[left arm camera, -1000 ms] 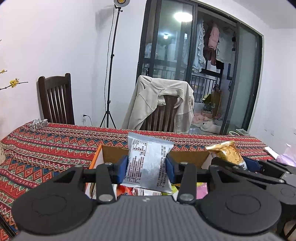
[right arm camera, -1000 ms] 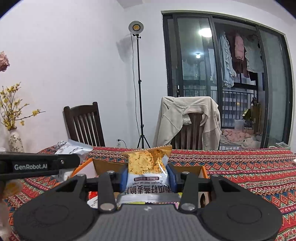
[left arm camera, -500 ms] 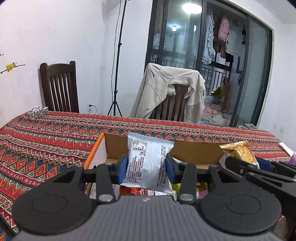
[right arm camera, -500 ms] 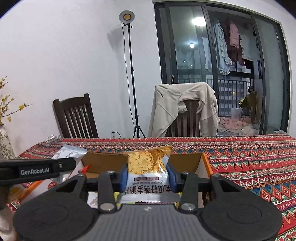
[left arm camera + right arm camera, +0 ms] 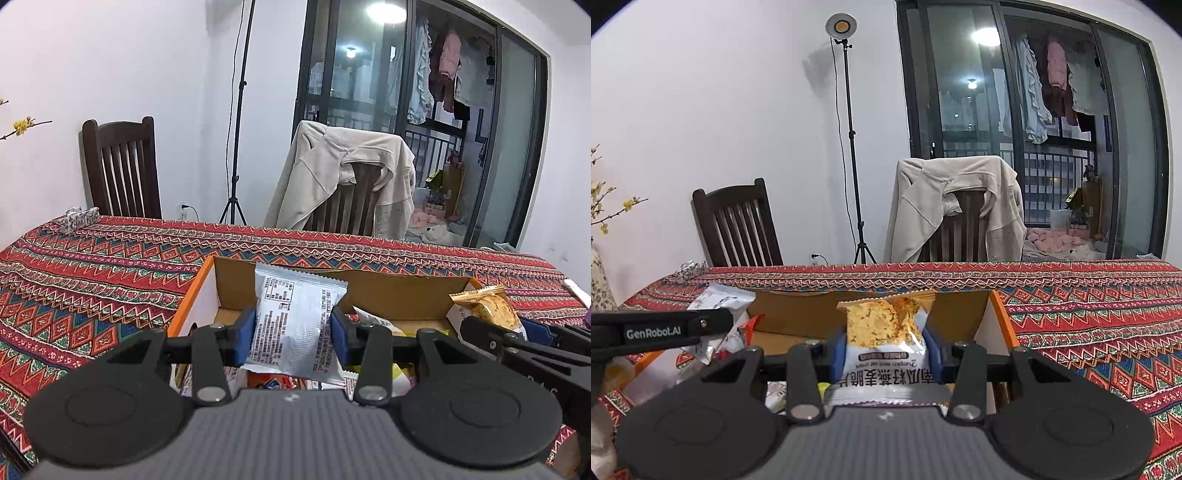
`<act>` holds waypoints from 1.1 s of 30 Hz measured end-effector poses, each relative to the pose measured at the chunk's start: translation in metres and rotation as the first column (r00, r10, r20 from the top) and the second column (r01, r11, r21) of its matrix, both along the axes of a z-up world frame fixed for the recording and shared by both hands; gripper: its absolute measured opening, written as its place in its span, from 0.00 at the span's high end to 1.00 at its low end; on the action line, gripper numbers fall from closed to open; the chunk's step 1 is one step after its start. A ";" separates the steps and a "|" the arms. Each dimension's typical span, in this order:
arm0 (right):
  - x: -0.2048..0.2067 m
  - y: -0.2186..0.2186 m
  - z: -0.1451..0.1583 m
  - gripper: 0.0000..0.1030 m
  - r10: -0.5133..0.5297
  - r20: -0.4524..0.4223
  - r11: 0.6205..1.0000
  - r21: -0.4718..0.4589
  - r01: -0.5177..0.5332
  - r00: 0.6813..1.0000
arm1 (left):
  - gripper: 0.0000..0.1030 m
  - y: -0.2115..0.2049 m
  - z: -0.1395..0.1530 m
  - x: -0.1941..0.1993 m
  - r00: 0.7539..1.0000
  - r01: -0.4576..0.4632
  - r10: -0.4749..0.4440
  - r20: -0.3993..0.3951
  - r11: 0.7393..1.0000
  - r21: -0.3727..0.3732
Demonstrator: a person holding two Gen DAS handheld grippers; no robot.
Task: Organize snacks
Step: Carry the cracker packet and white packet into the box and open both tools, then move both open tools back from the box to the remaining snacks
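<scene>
My left gripper (image 5: pixel 293 332) is shut on a silver snack packet (image 5: pixel 295 317) and holds it upright over the open cardboard box (image 5: pixel 388 288). My right gripper (image 5: pixel 884 350) is shut on a gold-topped crisp snack packet (image 5: pixel 882 328) and holds it over the same box (image 5: pixel 982 325). The right gripper and its packet (image 5: pixel 487 306) show at the right in the left wrist view. The left gripper's arm (image 5: pixel 657 332) and the silver packet (image 5: pixel 720 299) show at the left in the right wrist view. Several other snack packets (image 5: pixel 273 380) lie in the box.
The box sits on a table with a red patterned cloth (image 5: pixel 92 266). Two dark wooden chairs (image 5: pixel 122 170) stand behind the table; one carries a beige jacket (image 5: pixel 340 173). A light stand (image 5: pixel 849 147) stands by the wall. A vase with yellow flowers (image 5: pixel 598 273) stands at the left.
Both grippers have tilted down and come closer over the box with their packets still held. More of the box's inside shows now.
</scene>
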State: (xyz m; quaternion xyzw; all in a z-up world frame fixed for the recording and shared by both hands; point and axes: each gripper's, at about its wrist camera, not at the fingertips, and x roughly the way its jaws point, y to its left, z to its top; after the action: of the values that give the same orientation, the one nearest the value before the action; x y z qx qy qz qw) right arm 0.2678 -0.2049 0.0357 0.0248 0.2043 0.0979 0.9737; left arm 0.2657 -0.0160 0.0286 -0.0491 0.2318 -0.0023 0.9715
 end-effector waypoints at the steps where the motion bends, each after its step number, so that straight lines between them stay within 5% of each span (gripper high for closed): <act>1: -0.001 0.000 0.000 0.59 0.000 -0.001 1.000 -0.001 0.000 1.000 | 0.58 0.000 0.000 0.000 1.000 0.000 0.000 0.001 1.000 0.003; 10: -0.003 0.000 -0.003 0.59 -0.004 -0.007 1.000 -0.005 0.004 1.000 | 0.58 0.001 -0.003 -0.001 1.000 0.000 0.000 0.005 1.000 0.007; 13: -0.002 -0.002 -0.004 0.54 -0.002 -0.014 1.000 -0.002 0.002 1.000 | 0.44 0.002 -0.002 -0.004 1.000 -0.006 0.006 0.026 1.000 0.003; 15: -0.002 -0.003 -0.004 0.34 -0.003 -0.014 1.000 -0.003 0.003 1.000 | 0.10 0.004 -0.001 -0.008 0.998 -0.015 0.015 0.053 1.000 -0.013; 17: -0.003 -0.003 -0.004 0.01 -0.010 -0.004 1.000 -0.003 0.010 1.000 | 0.00 0.006 0.003 -0.013 0.996 -0.031 0.034 0.086 0.999 -0.035; 33: -0.006 -0.001 -0.009 0.00 -0.023 -0.004 1.000 -0.006 0.023 1.000 | 0.00 0.012 0.002 -0.012 0.996 -0.051 0.057 0.073 0.996 -0.079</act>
State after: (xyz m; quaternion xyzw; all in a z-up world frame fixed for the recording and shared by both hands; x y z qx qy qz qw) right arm 0.2615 -0.2063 0.0265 0.0243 0.2063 0.0857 0.9744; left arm 0.2539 -0.0042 0.0307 -0.0924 0.1934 0.0130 0.9767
